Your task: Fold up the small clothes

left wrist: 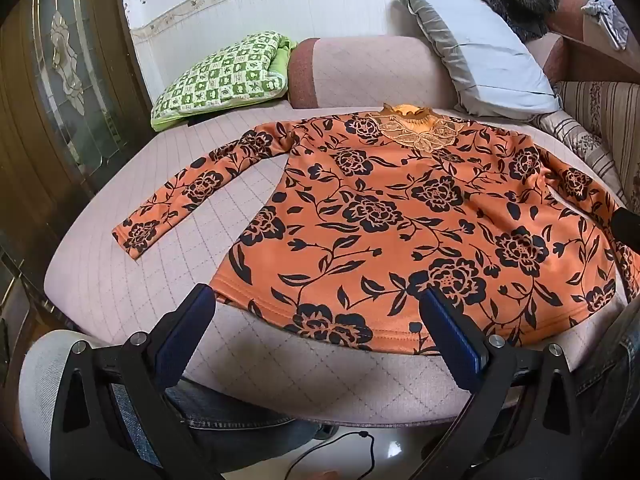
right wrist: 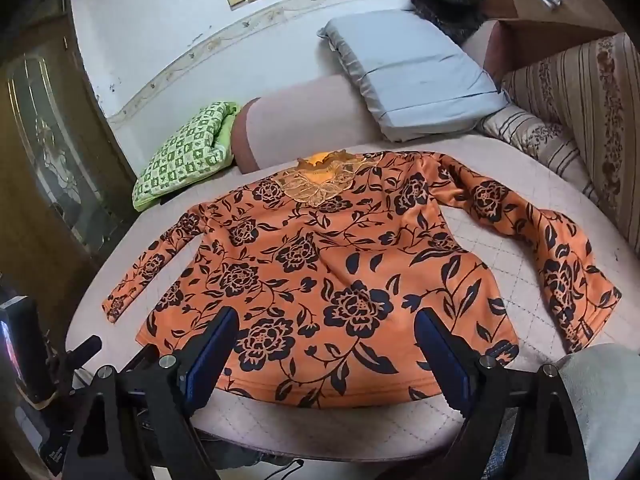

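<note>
Shirt [left wrist: 400, 216] lies flat and face up on the quilted bed [left wrist: 256, 184] ahead of both my tools, hem toward me and collar away, so its long axis runs straight out from the tips. My left tool [left wrist: 316, 312] hangs wide open and empty just short of the hem's left part, and my right tool [right wrist: 326, 332], equally open and empty, hovers over the hem's middle. Each outstretched sleeve lies forward and outward of its own tool.

Orange top [left wrist: 400, 216] with black flowers, green checked cushion [left wrist: 216, 76], grey pillow [left wrist: 476, 48]
</note>
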Motion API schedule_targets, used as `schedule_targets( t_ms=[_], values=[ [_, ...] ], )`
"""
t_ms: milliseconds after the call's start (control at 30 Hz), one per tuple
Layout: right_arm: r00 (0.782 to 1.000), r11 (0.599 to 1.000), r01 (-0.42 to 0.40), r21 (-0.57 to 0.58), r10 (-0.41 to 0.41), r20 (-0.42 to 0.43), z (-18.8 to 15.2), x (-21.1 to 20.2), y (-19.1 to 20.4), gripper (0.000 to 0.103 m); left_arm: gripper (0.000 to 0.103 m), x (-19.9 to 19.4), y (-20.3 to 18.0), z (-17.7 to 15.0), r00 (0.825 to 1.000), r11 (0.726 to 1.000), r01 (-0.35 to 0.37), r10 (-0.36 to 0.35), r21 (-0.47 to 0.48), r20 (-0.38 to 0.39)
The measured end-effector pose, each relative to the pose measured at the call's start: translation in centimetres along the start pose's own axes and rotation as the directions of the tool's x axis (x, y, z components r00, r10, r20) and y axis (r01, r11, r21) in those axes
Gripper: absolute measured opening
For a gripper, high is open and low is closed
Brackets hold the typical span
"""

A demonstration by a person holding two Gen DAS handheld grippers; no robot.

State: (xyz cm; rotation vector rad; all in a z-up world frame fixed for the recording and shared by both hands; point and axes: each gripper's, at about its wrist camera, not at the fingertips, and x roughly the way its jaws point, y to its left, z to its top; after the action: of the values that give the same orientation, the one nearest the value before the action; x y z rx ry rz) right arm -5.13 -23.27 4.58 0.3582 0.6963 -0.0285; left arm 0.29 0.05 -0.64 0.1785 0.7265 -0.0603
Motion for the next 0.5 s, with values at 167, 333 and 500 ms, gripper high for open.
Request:
schedule_targets(
  t_ms=[167,333,500],
  values=[
    [1.000,1.000,0.008,-0.002,-0.008,-0.002,0.00,0.01,-0.01,0.089,0.103,0.03,-0.01,0.04,1.000,1.000,0.001,-0.001,-0.001,-0.001],
    [1.000,1.000,0.017,0.000,-0.017,-0.002,-0.02,0.02,-0.09,0.089,0.103,0.04,-0.06,0.02,1.000,1.000,0.001,-0.001,-0.001,-0.001],
    [1.000,1.000,0.011,0.014,-0.011,0.002,-0.05,0.09,-0.21,0.089,0.103,-0.02,-0.02,0.06,1.000,1.000,0.002,-0.002,-0.002,0.000]
  ],
)
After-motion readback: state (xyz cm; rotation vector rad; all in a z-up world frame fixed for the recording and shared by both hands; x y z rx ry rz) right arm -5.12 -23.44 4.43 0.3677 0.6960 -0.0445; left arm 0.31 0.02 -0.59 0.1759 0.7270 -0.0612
